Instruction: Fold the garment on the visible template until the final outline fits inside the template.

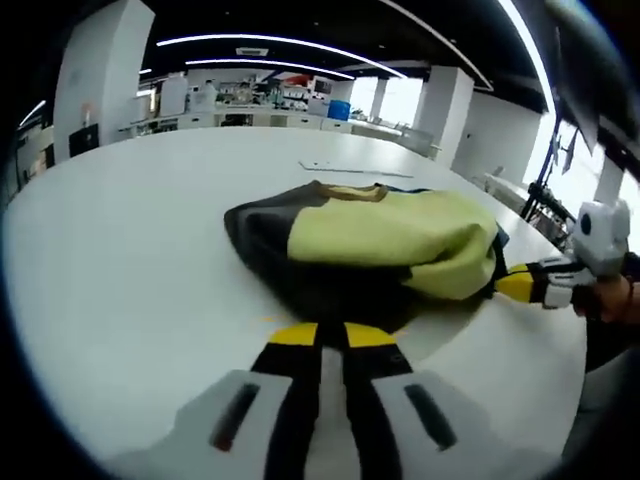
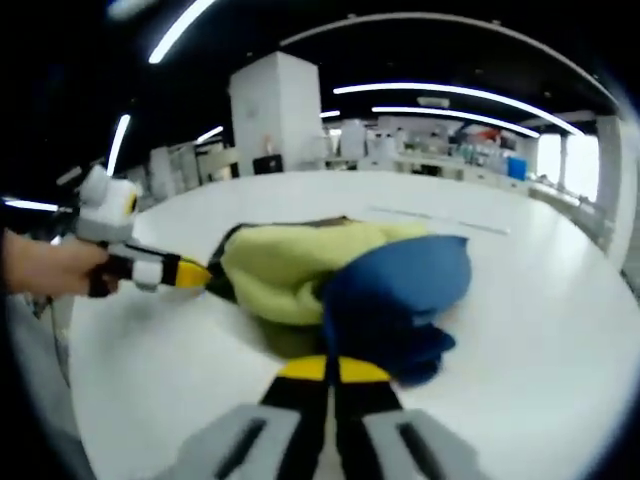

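A bunched garment (image 1: 380, 240) in yellow-green, dark grey and blue lies on the white table (image 1: 120, 260). In the left gripper view my left gripper (image 1: 332, 335) rises from the bottom, its yellow-tipped jaws together on the garment's dark near edge. My right gripper (image 1: 512, 286) comes in from the right, touching the garment's right end. In the right gripper view the garment (image 2: 300, 265) shows its blue part (image 2: 400, 290) nearest. My right gripper (image 2: 333, 370) is shut at that blue fold. The left gripper (image 2: 195, 273), held by a hand (image 2: 45, 268), meets the dark edge.
A thin outline mark (image 1: 355, 170) lies on the table beyond the garment, also seen as a faint outline mark (image 2: 440, 222). The table edge curves close on the right (image 1: 570, 350). Desks, pillars and shelves stand far behind.
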A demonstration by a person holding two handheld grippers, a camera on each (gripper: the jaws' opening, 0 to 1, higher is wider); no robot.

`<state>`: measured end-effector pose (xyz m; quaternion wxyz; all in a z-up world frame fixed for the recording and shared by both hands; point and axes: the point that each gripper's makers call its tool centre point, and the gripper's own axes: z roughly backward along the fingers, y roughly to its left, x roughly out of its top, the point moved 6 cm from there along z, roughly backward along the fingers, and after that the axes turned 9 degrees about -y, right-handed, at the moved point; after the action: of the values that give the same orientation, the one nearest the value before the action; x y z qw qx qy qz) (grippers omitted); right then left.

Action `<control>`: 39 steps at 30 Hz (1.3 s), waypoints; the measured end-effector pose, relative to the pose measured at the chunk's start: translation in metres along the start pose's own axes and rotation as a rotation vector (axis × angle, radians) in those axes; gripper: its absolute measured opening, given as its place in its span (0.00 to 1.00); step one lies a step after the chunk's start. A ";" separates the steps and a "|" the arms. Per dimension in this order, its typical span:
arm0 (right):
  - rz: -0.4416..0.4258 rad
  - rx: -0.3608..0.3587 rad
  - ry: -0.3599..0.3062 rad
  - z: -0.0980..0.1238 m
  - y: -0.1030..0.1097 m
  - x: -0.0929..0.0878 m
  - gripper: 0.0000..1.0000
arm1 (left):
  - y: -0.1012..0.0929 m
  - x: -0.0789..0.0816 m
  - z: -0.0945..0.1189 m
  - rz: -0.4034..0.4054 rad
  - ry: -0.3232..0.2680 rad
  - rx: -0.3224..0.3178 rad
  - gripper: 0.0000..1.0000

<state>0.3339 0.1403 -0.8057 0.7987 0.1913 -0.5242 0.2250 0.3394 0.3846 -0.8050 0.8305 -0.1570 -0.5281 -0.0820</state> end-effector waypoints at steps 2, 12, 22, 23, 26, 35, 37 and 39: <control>0.011 -0.006 -0.001 0.006 -0.003 0.002 0.00 | 0.001 0.002 0.004 -0.008 -0.002 0.006 0.02; 0.015 -0.135 -0.068 0.039 -0.035 0.024 0.00 | 0.005 0.024 0.020 -0.026 -0.080 0.040 0.00; -0.053 -0.286 -0.104 0.066 -0.083 0.041 0.00 | 0.020 0.034 0.033 -0.025 -0.099 0.091 0.00; -0.061 -0.299 -0.094 0.068 -0.087 0.041 0.00 | 0.022 0.035 0.034 -0.028 -0.098 0.099 0.00; -0.080 -0.323 -0.102 0.074 -0.098 0.046 0.00 | 0.032 0.039 0.038 -0.034 -0.104 0.122 0.00; -0.119 -0.373 -0.079 0.082 -0.121 0.054 0.00 | 0.052 0.044 0.045 -0.052 -0.109 0.160 0.00; -0.112 -0.390 -0.060 0.081 -0.130 0.055 0.00 | 0.054 0.044 0.045 -0.071 -0.097 0.166 0.00; -0.104 -0.401 -0.038 0.081 -0.137 0.056 0.00 | 0.057 0.044 0.045 -0.076 -0.088 0.168 0.00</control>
<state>0.3690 -0.0079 -0.7334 0.8213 0.0594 -0.5630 0.0711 0.3370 0.4554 -0.7580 0.8130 -0.0702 -0.5747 -0.0620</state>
